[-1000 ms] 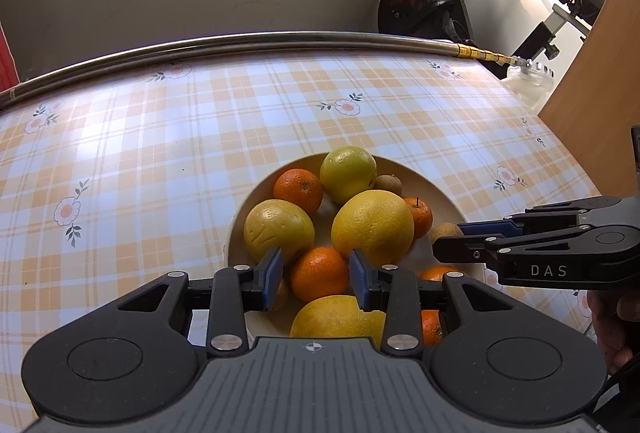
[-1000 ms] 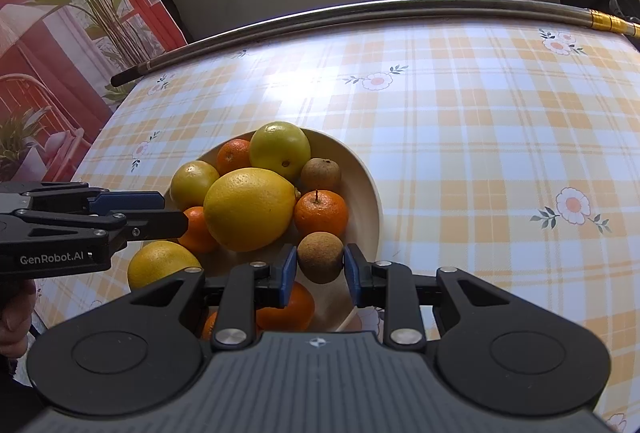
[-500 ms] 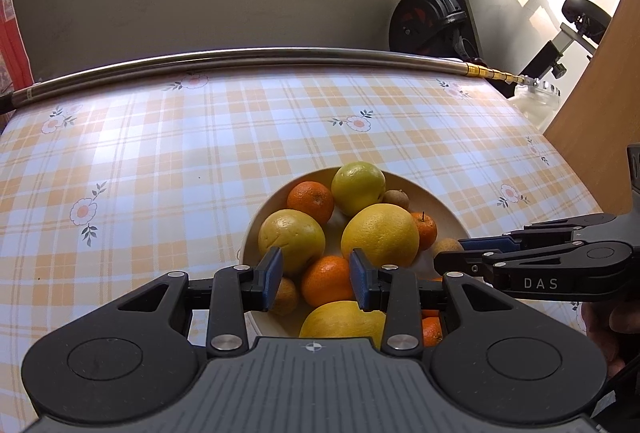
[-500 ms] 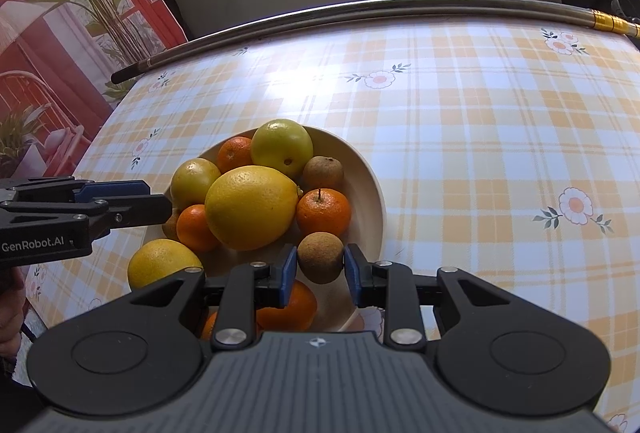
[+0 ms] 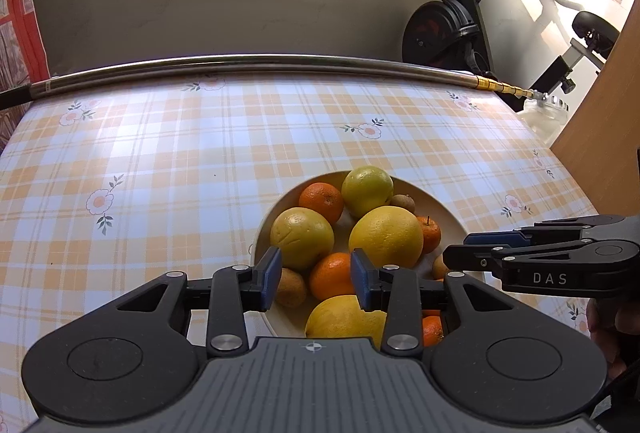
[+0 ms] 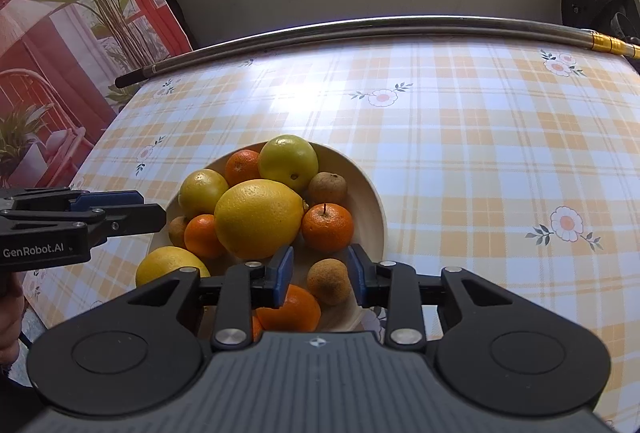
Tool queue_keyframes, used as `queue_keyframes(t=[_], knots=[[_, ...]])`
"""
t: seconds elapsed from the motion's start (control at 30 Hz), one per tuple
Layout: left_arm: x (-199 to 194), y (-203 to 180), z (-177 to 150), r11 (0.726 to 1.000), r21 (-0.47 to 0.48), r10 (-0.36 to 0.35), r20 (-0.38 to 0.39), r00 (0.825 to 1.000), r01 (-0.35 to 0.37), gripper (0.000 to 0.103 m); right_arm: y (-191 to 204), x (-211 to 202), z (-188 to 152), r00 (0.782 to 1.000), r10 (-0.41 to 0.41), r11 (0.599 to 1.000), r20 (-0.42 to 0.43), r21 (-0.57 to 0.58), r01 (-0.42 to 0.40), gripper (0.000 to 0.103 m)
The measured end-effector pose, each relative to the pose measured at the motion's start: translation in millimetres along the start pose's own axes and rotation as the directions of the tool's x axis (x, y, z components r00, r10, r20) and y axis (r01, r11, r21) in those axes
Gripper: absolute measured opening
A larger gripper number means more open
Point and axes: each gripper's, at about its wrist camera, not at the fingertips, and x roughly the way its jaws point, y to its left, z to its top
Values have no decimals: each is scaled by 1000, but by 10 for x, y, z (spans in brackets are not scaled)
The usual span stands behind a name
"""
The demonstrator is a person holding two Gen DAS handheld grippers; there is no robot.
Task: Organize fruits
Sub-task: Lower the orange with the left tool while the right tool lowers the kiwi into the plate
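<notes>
The worktop (image 5: 200, 161) wears a glossy cloth of orange and white checks dotted with small flowers, and a long metal pole (image 5: 248, 62) lies along its far edge, against a plain pale wall. Near the front of the worktop sits a shallow cream bowl (image 6: 370, 201), heaped with fruit: a big yellow citrus (image 6: 258, 219) in the middle, a yellow-green one (image 6: 288, 163) behind it, mandarins (image 6: 327, 227) and small brown fruits around them. The left tool (image 5: 314, 279) hangs over the near side of the bowl, its blue-padded jaws easing apart with a mandarin (image 5: 330, 275) seen in the gap below them, not pinched. The right tool (image 6: 320, 275) hovers at the bowl's near right edge, its jaws also parting; a brown fruit (image 6: 328, 281) lies between the pads with clear daylight on both sides, resting in the bowl. The left camera alone shows an exercise bike (image 5: 460, 29) by a bright window and a wooden panel (image 5: 608, 105) at the right. The right camera alone shows a red and white curtain (image 6: 48, 33) printed with green plants at the left, and only a sliver of the bike's wheel.
</notes>
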Motion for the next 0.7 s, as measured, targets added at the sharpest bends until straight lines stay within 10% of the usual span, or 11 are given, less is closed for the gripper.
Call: queue_keyframes(t=[0.27, 0.7], knots=[[-131, 25, -5, 1000, -18, 0, 34, 999, 0, 83, -9, -59, 47, 1000, -12, 1000, 7, 17, 12, 84], [-142, 8, 19, 1000, -3, -8, 16, 1000, 8, 100, -20, -118, 86, 1000, 6, 999, 13, 50, -7, 91]])
